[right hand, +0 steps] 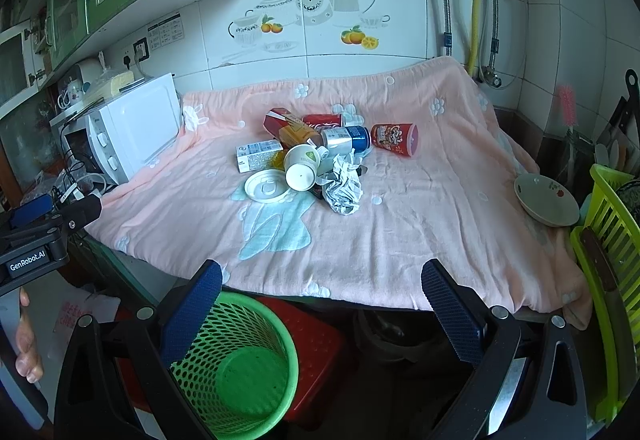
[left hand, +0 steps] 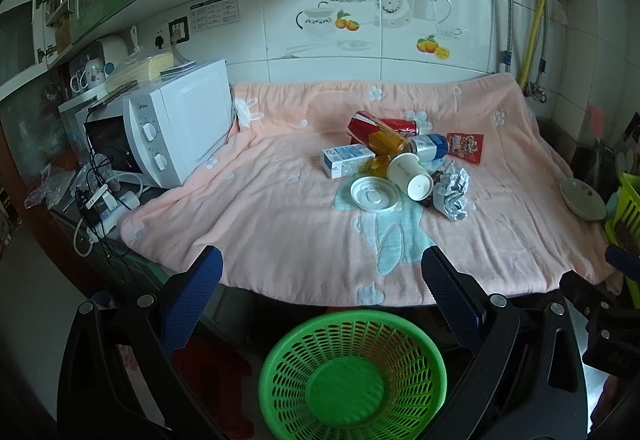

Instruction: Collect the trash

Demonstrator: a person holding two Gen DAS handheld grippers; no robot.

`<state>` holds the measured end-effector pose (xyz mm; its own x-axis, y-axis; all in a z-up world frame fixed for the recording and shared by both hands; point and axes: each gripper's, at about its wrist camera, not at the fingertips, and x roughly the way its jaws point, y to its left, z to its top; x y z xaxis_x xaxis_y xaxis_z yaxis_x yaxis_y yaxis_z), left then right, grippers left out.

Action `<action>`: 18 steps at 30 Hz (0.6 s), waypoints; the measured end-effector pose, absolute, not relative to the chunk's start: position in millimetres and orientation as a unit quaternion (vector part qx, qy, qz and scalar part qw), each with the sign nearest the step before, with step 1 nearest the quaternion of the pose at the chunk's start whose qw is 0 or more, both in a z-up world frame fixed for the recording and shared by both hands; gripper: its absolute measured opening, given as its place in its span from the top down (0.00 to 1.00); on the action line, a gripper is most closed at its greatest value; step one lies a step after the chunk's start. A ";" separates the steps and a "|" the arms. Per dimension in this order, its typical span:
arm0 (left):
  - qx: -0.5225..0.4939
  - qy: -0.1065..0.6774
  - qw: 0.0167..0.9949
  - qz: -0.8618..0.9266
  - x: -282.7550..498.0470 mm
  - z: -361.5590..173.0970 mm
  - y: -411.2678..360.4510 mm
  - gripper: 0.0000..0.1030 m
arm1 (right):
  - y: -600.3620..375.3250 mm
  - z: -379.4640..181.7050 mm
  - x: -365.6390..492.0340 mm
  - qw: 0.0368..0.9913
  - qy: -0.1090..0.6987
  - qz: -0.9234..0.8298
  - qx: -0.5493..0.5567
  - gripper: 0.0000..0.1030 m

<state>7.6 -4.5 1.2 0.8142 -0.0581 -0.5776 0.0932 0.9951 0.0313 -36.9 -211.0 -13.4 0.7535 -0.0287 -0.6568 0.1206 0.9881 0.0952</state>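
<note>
A heap of trash lies mid-counter on a pink towel (left hand: pixel 280 224): a tipped white paper cup (left hand: pixel 410 173) (right hand: pixel 301 166), a white lid (left hand: pixel 374 194) (right hand: pixel 267 186), crumpled paper (left hand: pixel 454 194) (right hand: pixel 343 186), a small carton (left hand: pixel 346 159) (right hand: pixel 258 155), a red can (left hand: pixel 394 126) (right hand: pixel 322 120), an orange bottle (left hand: pixel 386 140), a blue and silver can (left hand: pixel 430 145) (right hand: pixel 347 138) and a red packet (right hand: pixel 394 138). An empty green basket (left hand: pixel 352 374) (right hand: pixel 236 368) stands on the floor below the counter edge. My left gripper (left hand: pixel 322 294) and right gripper (right hand: pixel 322 304) both hang open over the near edge, holding nothing.
A white microwave (left hand: pixel 180 124) (right hand: pixel 132 128) stands at the left with cables and a power strip (left hand: pixel 104 208) beside it. A bowl (right hand: pixel 546 200) rests at the towel's right edge, next to a yellow-green dish rack (right hand: pixel 608 252). A red stool (right hand: pixel 316 348) sits under the counter.
</note>
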 end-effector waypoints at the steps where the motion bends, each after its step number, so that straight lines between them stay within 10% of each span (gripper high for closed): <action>1: 0.028 0.302 0.952 -0.039 8.0 1.5 -4.2 0.05 | -210.6 -13.4 -36.9 0.934 0.349 -0.040 0.066 0.06; 18: 0.029 0.301 0.953 -0.036 14.0 3.8 -3.3 0.05 | -213.3 -13.3 -33.8 0.934 0.349 -0.040 0.068 0.06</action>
<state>14.0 -3.3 3.8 0.8166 -0.0503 -0.5751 0.0856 0.9957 0.0343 -33.8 -213.3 -13.3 0.7531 -0.0280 -0.6573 0.1227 0.9875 0.0986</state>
